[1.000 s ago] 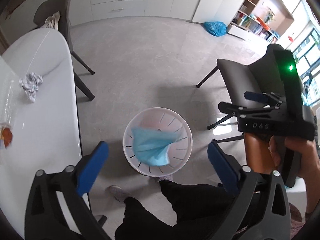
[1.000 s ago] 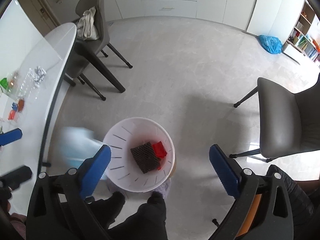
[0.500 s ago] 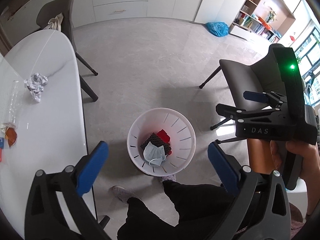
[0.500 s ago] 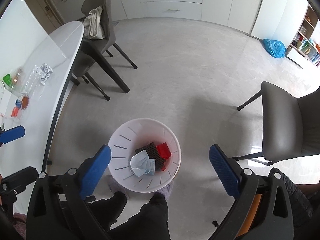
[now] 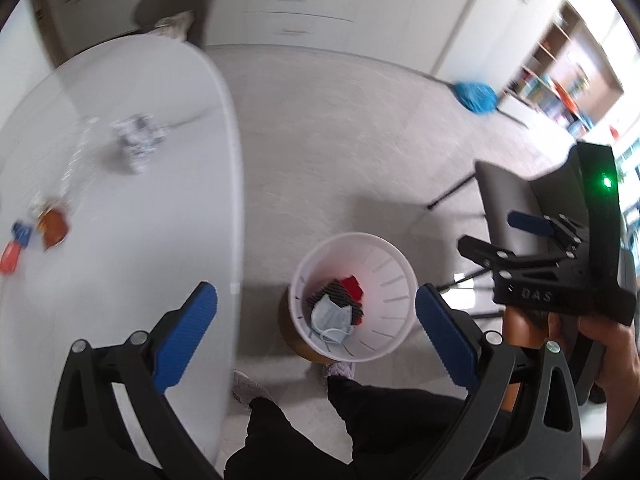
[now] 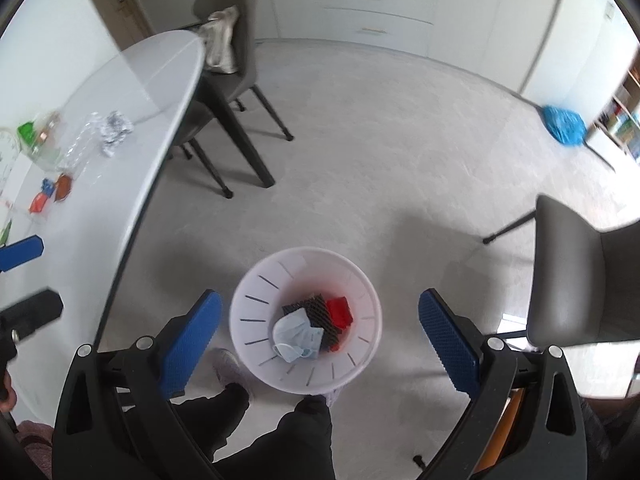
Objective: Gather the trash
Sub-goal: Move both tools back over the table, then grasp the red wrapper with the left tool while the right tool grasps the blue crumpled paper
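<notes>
The face mask [image 6: 295,334] lies in the white bin [image 6: 260,280] on the floor, below and between the right gripper [image 6: 318,330]'s spread, empty fingers. The left gripper [image 5: 316,320] is likewise spread and empty, with crumpled foil [image 5: 138,142] well apart on the surface [image 5: 120,240].

I count one white bin [image 6: 306,322] on the floor between my jaws, with three things in it: one pale blue mask [image 6: 296,334], one black ridged piece [image 6: 316,312] and one red piece [image 6: 340,312]. On the one white table [image 6: 120,120] to the left lie one crumpled foil ball [image 6: 114,130], one clear plastic bottle [image 6: 78,150] and about three small red, orange and blue wrappers [image 6: 50,194]. Two grey chairs [image 6: 228,40] show. One blue bag [image 6: 566,124] lies far right on the floor.
</notes>
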Motion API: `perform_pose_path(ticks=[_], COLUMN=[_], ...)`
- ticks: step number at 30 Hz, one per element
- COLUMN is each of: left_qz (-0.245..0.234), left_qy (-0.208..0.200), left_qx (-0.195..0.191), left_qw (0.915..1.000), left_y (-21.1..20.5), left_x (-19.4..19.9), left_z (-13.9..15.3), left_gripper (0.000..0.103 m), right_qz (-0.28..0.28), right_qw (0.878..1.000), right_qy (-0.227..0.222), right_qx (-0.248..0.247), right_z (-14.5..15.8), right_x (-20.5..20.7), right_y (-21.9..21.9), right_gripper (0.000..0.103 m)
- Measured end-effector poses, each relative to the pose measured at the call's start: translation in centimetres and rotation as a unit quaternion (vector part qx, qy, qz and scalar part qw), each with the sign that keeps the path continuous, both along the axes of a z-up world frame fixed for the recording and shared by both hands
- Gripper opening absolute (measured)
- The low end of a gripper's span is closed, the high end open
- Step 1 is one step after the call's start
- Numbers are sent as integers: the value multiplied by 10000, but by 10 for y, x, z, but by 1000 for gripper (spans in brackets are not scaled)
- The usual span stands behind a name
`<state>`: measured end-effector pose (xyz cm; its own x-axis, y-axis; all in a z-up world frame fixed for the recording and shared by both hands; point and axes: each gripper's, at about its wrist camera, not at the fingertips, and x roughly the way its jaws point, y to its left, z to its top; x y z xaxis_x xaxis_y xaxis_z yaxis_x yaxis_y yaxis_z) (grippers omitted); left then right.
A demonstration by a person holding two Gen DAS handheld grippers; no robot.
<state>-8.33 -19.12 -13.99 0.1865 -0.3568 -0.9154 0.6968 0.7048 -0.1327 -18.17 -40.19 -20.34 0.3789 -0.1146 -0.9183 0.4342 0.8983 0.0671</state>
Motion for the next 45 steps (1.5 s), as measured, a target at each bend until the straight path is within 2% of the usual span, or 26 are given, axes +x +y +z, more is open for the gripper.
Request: perform_pose_path(ticks=[4, 7, 14, 20, 26, 28, 30, 32, 38, 40, 42, 45], left_qz=[665, 1186, 2259, 2658, 2923, 2827, 2585, 2192, 1008, 651, 302, 142], left_qy=[-94, -190, -431, -457, -588, -709, -803, -857, -758, -758, -721, -569], left_qx=[-33, -20, -70, -146, -178, -109, 20, 114, 356, 423, 489, 451], left_qw=[9977, 9928, 9732, 9628, 9544, 9565, 9627, 9718, 9914, 9941, 9957, 9973], left_y=[43, 81, 181, 241, 297, 310, 318, 325, 328, 324, 321, 320], left_x=[23, 39, 73, 104, 155, 178, 201, 226, 281, 290, 298, 307], left_z=[4, 8, 14, 13, 4, -2, -11, -20, -51, -60, -71, -83], left_gripper=[95, 95, 95, 95, 95, 95, 95, 95, 94, 87, 74, 61], right_qz=[367, 689, 1475, 1993, 2271, 2334, 2367, 2396, 2243, 2118, 2007, 1875], right_qw=[9993, 9975, 9888, 9793, 9729, 9716, 9710, 9705, 9742, 9770, 9794, 9821], right_qy=[-78, -137, -224, -351, -438, -383, -326, -220, 44, 90, 112, 132], right_qx=[-25, 16, 37, -17, -42, -62, -88, -137, -235, -220, -180, -100], right_z=[6, 9, 16, 29, 41, 41, 39, 37, 30, 30, 29, 27], right_x=[28, 54, 112, 157, 190, 201, 208, 215, 225, 228, 230, 236], right_y=[27, 53, 120, 175, 220, 234, 246, 260, 292, 301, 309, 319], right_gripper=[100, 100, 100, 100, 100, 100, 100, 100, 100, 100, 100, 100])
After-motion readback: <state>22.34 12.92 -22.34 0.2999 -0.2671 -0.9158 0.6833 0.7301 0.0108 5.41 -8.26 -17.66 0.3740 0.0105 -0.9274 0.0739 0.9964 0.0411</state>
